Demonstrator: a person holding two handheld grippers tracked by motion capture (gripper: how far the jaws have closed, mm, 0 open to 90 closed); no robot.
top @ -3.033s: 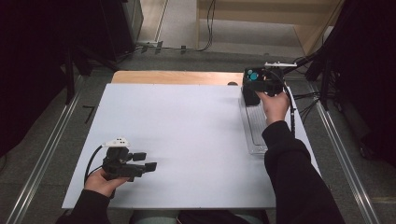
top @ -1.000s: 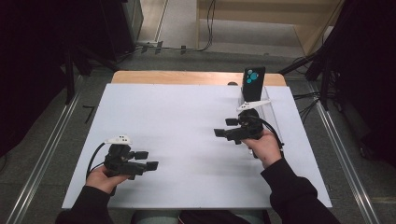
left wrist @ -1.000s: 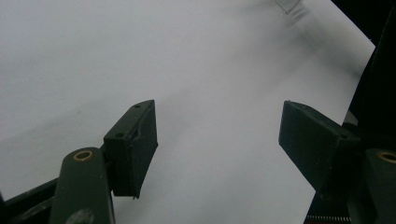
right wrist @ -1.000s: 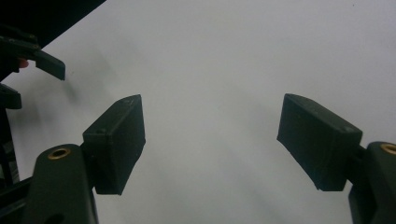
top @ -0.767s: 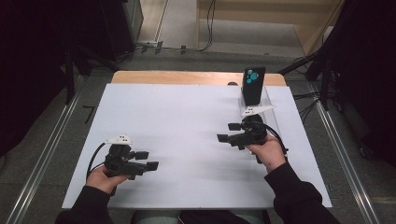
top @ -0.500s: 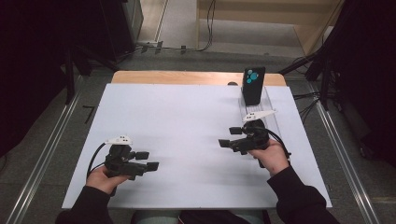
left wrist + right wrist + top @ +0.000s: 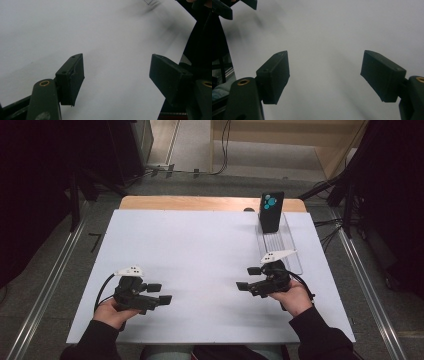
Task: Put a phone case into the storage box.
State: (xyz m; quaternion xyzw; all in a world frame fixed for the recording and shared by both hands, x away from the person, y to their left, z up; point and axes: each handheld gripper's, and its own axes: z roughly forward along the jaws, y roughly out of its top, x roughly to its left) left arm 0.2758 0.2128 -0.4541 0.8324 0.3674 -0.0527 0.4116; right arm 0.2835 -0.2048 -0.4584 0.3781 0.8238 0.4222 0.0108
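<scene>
The phone (image 7: pixel 271 212) stands upright at the far end of a clear plastic rack (image 7: pixel 285 251) on the far right of the white bench (image 7: pixel 200 255), its dark back with the teal camera cluster facing the near side. Its long axis runs vertically, camera end up; the rack itself runs near to far along the right edge of the bench.

Both tools are low over the near part of the bench, well apart from the phone. The right tool (image 7: pixel 246 278) sits just near of the rack's near end, jaws spread and holding nothing, pointing left across the bench. The left tool (image 7: pixel 160 293) is at the near left, jaws likewise spread and empty, pointing right toward the other.

Judging from this, the phone is already seated in the rack and the placing step looks finished; both hands appear to be at rest. If more handling is wanted, the right tool would have to travel far and reach the phone's narrow edges from above, closing gently so the upright phone does not tip in its slot.
</scene>
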